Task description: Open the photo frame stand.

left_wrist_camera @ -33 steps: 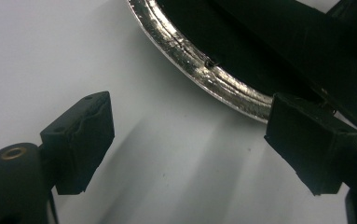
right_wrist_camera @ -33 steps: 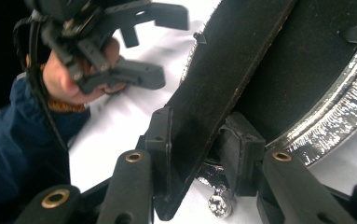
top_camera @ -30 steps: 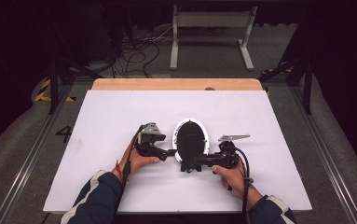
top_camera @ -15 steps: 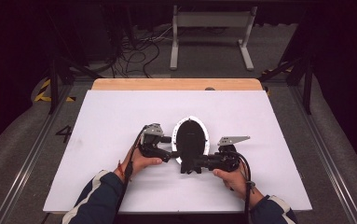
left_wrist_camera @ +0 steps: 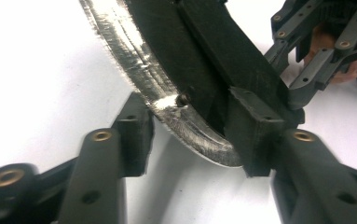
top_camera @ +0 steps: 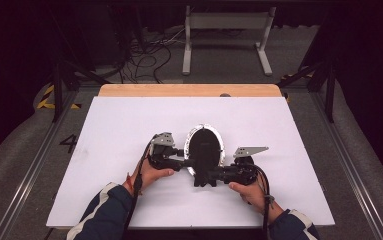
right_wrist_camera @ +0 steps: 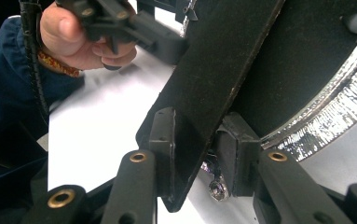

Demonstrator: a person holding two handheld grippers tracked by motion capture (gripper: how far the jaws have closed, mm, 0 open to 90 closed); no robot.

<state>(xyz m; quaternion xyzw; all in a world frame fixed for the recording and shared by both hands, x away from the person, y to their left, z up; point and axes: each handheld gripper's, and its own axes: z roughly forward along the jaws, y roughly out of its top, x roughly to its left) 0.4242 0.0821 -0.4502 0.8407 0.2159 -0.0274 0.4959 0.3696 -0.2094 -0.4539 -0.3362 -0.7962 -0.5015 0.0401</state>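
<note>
A black oval piece (top_camera: 204, 145) with a silver rim (left_wrist_camera: 134, 60) lies on the white table, and a flat black bar (right_wrist_camera: 223, 79) runs across it. My left gripper (top_camera: 189, 161) comes in from the left. Its jaws have just been closing, and in the left gripper view (left_wrist_camera: 190, 135) the pads press on the rim and bar between them. My right gripper (top_camera: 201, 176) reaches in from the right at the oval's near end. In the right gripper view (right_wrist_camera: 197, 154) it is shut on the edge of the flat black bar.
The white table top (top_camera: 289, 130) has a wooden strip (top_camera: 189, 90) along its far edge. Cables and a metal stand (top_camera: 226, 35) lie on the dark floor beyond. Both of the person's hands rest on the table near its front edge.
The left gripper's jaws have drawn together around the oval's rim. Both hands and the oval piece have hardly shifted.
</note>
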